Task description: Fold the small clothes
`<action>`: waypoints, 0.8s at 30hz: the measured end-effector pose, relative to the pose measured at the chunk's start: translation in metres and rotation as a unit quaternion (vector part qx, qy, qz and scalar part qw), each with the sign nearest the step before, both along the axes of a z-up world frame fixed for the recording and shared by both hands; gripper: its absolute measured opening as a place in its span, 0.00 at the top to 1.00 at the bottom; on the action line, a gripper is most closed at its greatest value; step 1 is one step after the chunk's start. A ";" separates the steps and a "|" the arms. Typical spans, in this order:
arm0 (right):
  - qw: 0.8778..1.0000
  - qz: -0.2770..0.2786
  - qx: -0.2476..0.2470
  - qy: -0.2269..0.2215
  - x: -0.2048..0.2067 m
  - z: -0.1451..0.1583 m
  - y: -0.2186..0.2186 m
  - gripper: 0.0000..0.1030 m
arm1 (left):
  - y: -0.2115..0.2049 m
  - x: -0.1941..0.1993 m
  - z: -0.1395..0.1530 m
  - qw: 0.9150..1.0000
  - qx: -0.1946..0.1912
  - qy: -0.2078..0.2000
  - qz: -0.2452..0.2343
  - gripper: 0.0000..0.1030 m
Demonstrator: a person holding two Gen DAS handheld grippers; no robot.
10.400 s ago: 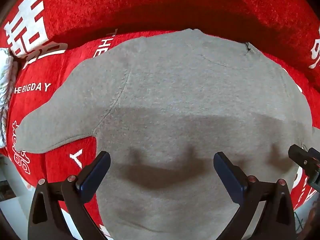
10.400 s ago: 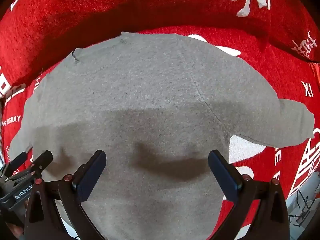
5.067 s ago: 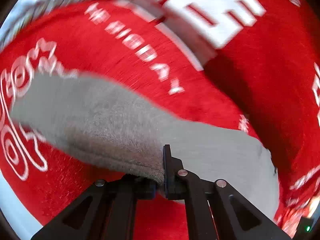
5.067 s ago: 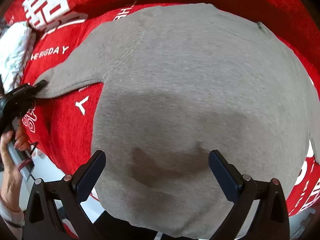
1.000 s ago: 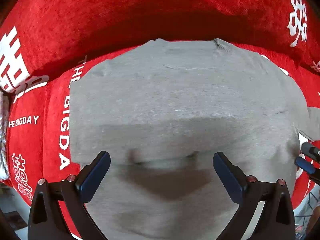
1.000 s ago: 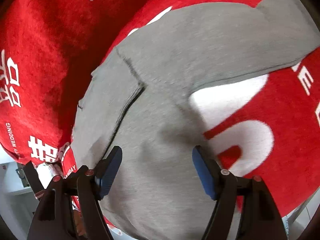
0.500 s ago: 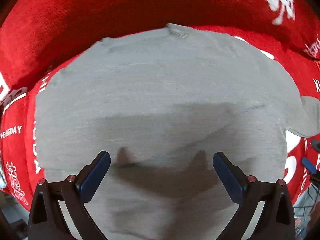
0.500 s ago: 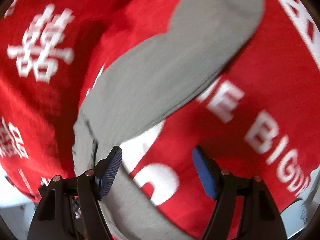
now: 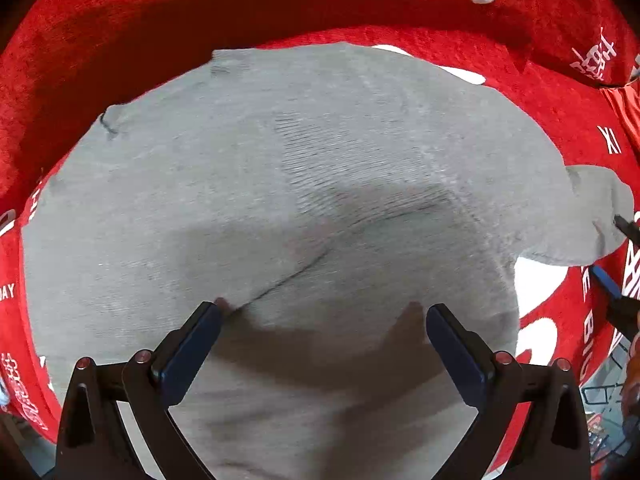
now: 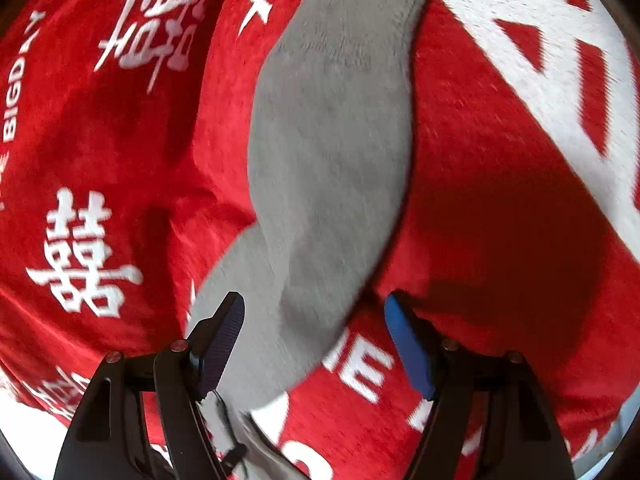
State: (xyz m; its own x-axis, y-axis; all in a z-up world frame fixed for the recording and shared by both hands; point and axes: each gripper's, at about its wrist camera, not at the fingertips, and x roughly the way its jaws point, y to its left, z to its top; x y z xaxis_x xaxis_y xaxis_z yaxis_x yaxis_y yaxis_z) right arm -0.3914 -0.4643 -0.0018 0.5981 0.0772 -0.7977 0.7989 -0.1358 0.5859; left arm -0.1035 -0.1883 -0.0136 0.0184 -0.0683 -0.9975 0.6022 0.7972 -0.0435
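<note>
Grey sweater (image 9: 248,208) lies flat on the red blanket (image 9: 200,12), its body filling most of the view from my left wrist and its neckline lying toward the blanket's far edge. One side has been folded in over the body, leaving a diagonal crease running across the front. My left gripper (image 9: 320,328) hangs above the lower part of the body with its jaws spread wide and nothing between them; their shadow falls on the knit just below.

On the sweater's right side, one sleeve (image 10: 332,148) sticks out across the blanket's white lettering (image 10: 80,256) toward its right edge. My right gripper (image 10: 316,332) sits over the sleeve where it joins the body, jaws spread, the fabric lying under and between the pads with neither one pressing on it. Its left pad (image 10: 218,340) is above the sleeve's edge; its right pad (image 10: 408,348) is just off the fabric, over red blanket. In the left wrist view the tips of my right gripper (image 9: 616,256) show at the frame's right margin, near the cuff (image 9: 600,208).
</note>
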 end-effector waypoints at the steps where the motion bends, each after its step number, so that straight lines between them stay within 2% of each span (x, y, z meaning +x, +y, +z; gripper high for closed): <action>1: 1.000 -0.005 0.003 -0.006 0.000 -0.003 -0.006 0.26 | -0.004 -0.002 0.000 1.000 0.000 0.000 0.000 0.00; 13: 0.998 -0.036 0.003 -0.055 0.018 -0.011 -0.022 0.27 | -0.026 -0.009 -0.004 1.000 0.000 -0.001 0.005 0.00; 14: 0.998 -0.041 0.003 -0.057 0.019 -0.009 -0.022 0.31 | -0.025 -0.008 -0.003 1.000 -0.001 -0.002 0.006 0.00; 15: 0.997 -0.044 0.004 -0.061 0.021 -0.008 -0.022 0.50 | -0.023 -0.008 -0.002 1.000 -0.002 -0.005 0.008 0.00; 16: 0.997 -0.039 0.007 -0.064 0.025 -0.007 -0.021 0.75 | -0.020 -0.008 0.001 1.000 -0.003 -0.008 0.011 0.00; 18: 0.997 -0.022 0.007 -0.073 0.032 -0.004 -0.021 0.93 | -0.012 -0.007 0.005 1.000 -0.005 -0.011 0.017 0.00; 24: 0.991 0.062 -0.042 -0.111 0.081 0.032 -0.009 0.93 | 0.015 0.004 0.017 0.999 -0.012 -0.017 0.031 0.00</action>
